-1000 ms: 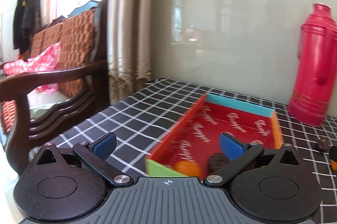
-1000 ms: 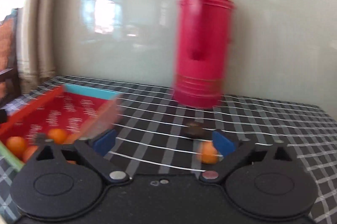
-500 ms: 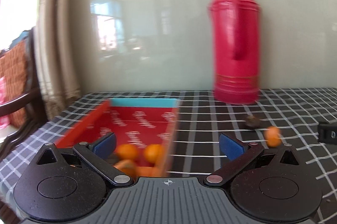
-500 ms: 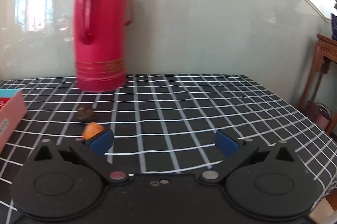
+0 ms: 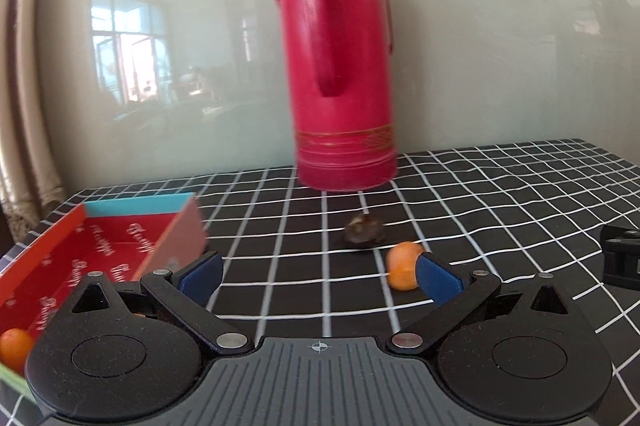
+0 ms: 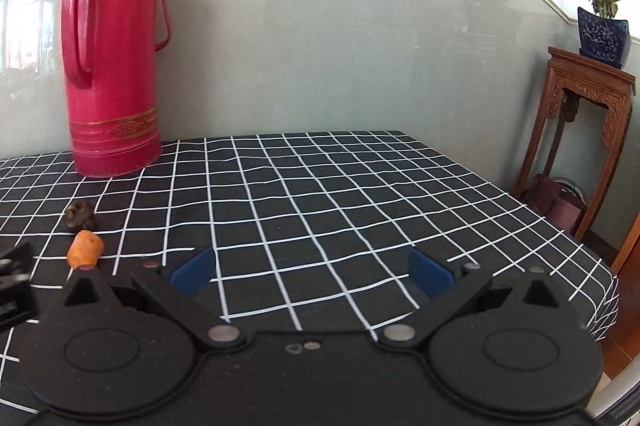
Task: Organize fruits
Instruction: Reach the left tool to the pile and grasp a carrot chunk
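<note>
Fruit lies loose on the checked table point(image 6: 360, 194): a small orange fruit point(image 5: 402, 266) and, just beyond it, a dark brown fruit point(image 5: 363, 232), both in front of the red thermos point(image 5: 340, 74). The left gripper point(image 5: 318, 274) has its fingers point(image 5: 198, 272) spread apart and grasping nothing, the orange fruit just beside the right one. To its left sits the red tray point(image 5: 56, 250), another orange fruit point(image 5: 14, 348) inside it. The right gripper point(image 6: 310, 270) hangs over bare cloth, fingers likewise released.
</note>
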